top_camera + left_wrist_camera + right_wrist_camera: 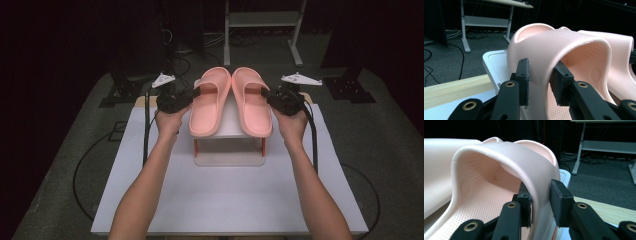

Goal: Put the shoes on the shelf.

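Each tongs clenches a strap: left tongs (540,83) on the left pink foam slipper (209,102), right tongs (541,203) on the right pink foam slipper (253,100), steadying both atop the white stand (228,159).

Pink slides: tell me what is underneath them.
The two pink slides rest side by side on a small white stand with red legs, which sits on the white table. The left gripper and right gripper each clamp a strap. The stand's top is mostly covered.

No readable text, label, brand, number or sign appears on anything.
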`<state>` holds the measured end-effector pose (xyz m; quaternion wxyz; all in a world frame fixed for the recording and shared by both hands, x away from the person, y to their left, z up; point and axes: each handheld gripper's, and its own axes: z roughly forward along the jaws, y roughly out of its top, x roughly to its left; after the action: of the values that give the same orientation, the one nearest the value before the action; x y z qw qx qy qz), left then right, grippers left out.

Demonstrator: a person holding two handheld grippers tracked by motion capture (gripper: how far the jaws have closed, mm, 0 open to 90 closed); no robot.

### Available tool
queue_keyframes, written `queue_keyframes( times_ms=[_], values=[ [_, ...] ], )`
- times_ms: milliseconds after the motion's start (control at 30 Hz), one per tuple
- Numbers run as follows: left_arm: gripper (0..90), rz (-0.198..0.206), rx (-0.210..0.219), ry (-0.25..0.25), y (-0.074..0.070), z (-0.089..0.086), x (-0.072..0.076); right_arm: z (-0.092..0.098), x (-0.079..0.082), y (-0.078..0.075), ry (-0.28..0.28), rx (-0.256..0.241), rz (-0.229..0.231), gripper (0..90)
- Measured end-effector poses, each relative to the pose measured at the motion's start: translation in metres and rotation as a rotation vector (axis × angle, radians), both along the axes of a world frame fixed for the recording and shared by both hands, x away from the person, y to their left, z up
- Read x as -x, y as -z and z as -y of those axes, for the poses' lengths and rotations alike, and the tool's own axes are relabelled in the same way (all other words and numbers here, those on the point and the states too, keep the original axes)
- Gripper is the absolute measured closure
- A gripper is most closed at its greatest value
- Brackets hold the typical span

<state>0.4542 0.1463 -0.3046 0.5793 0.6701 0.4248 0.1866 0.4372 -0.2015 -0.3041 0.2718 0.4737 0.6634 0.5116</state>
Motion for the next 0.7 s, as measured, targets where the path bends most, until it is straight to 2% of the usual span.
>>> queue_keyframes(
  times_ms=[200, 333, 700],
  values=[
    [69.0, -0.008, 0.003, 0.003, 0.0016, 0.0044, -0.0016, -0.0006, -0.0014, 0.0008, 0.006, -0.013, -0.006, 69.1],
    [68.7, -0.009, -0.009, 0.005, 0.0021, 0.005, -0.0024, -0.0023, -0.0019, 0.0014, 0.008, -0.009, -0.013, 68.7],
    [67.7, -0.012, 0.004, 0.004, 0.0021, 0.0053, -0.003, -0.0102, -0.0058, 0.0002, 0.002, 0.006, -0.012, 67.7]
  ],
)
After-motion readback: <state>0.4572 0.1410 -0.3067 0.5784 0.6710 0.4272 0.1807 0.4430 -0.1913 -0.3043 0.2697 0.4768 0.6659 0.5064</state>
